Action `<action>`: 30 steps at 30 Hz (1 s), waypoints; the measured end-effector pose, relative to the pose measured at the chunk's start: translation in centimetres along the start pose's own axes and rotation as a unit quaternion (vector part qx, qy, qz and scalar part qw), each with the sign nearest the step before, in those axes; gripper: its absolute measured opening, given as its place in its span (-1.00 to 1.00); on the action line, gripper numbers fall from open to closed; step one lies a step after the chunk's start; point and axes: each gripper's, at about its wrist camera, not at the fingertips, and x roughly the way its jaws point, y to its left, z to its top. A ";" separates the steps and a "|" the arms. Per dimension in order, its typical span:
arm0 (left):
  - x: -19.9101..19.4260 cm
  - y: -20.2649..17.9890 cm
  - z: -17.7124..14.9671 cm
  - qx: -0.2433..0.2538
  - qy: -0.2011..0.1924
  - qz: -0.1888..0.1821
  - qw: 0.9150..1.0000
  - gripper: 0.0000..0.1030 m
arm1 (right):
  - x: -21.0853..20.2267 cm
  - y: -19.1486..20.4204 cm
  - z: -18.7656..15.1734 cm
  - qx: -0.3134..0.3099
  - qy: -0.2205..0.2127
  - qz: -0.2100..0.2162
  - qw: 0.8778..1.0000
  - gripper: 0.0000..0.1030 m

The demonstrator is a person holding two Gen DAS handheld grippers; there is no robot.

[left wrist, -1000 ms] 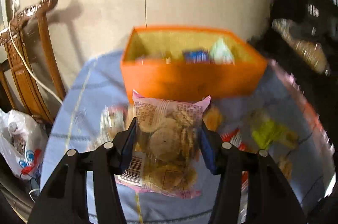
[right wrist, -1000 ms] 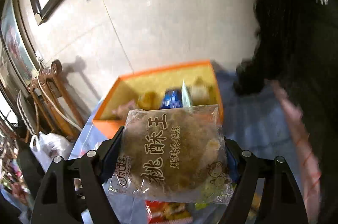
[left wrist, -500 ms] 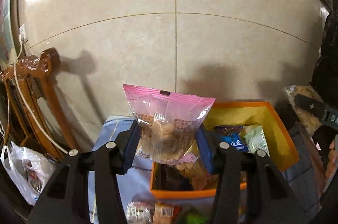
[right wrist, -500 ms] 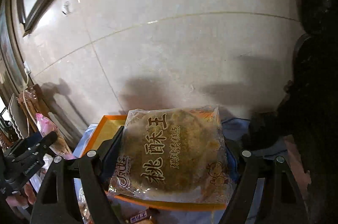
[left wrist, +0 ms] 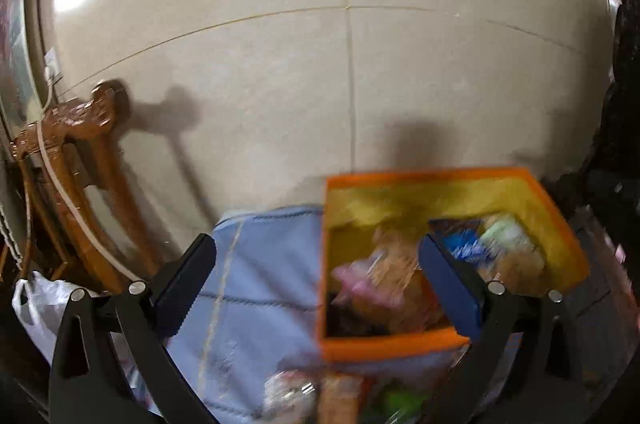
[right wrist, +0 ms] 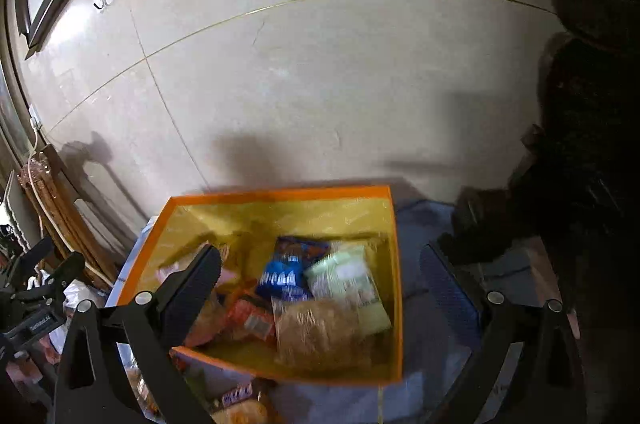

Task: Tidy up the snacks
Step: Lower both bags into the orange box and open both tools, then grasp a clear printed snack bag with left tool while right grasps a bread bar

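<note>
Right wrist view: opening fingers (right wrist: 192, 288) empty, biscuit packet (right wrist: 316, 332) below in orange box (right wrist: 280, 193).

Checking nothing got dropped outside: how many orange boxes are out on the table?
1. The orange box sits on the blue tablecloth against the wall, holding snack packets; more packets lie loose in front of it. Others could be out of view.

The box (right wrist: 394, 264) stands on the cloth-covered surface (left wrist: 260, 264), its far side close to the wall (right wrist: 320, 83). In the box, a chip bag (right wrist: 286, 270) lies beside a wafer pack (right wrist: 348, 284), with a pastry pack (right wrist: 316, 332) in front of them toward the box's near wall. More snacks (left wrist: 340, 396) lie on the surface before the box. Left of the box stands a chair (left wrist: 80, 163), with a bag (left wrist: 36, 308) at its foot.
</note>
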 end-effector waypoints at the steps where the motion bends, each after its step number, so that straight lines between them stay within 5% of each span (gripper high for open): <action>1: -0.3 0.9 -1.0 0.009 0.004 0.006 1.000 0.92 | -0.3 0.3 -0.6 -0.002 0.008 0.009 1.000 0.93; 6: -2.1 5.0 -5.8 0.050 0.033 0.048 0.997 0.92 | -0.5 5.7 -7.5 0.003 0.071 0.071 0.995 0.93; 10: -3.9 9.7 -10.4 0.013 0.075 0.073 0.994 0.92 | 3.3 13.4 -12.8 -0.022 0.140 0.120 0.983 0.93; 13: -6.1 11.5 -13.8 -0.008 0.094 0.069 0.993 0.92 | 6.6 19.2 -15.1 -0.060 0.156 0.102 0.981 0.93; 18: -9.7 11.9 -18.0 0.068 0.079 0.106 0.989 0.92 | 11.2 24.2 -16.7 -0.092 0.150 -0.002 0.984 0.93; 19: -10.3 12.4 -18.6 0.066 0.080 0.109 0.989 0.92 | 12.1 24.5 -17.1 -0.090 0.160 -0.009 0.983 0.86; 21: -10.7 13.5 -19.4 0.035 0.090 0.095 0.991 0.92 | 12.6 24.1 -17.7 -0.077 0.164 -0.014 0.983 -0.36; 25: -9.9 13.5 -20.3 -0.009 0.103 0.064 0.993 0.92 | 11.2 22.7 -18.0 -0.058 0.178 0.021 0.982 -0.38; 30: -6.3 9.5 -20.0 0.001 0.110 0.033 0.993 0.92 | 6.5 19.6 -17.0 -0.034 0.158 0.056 0.985 -0.38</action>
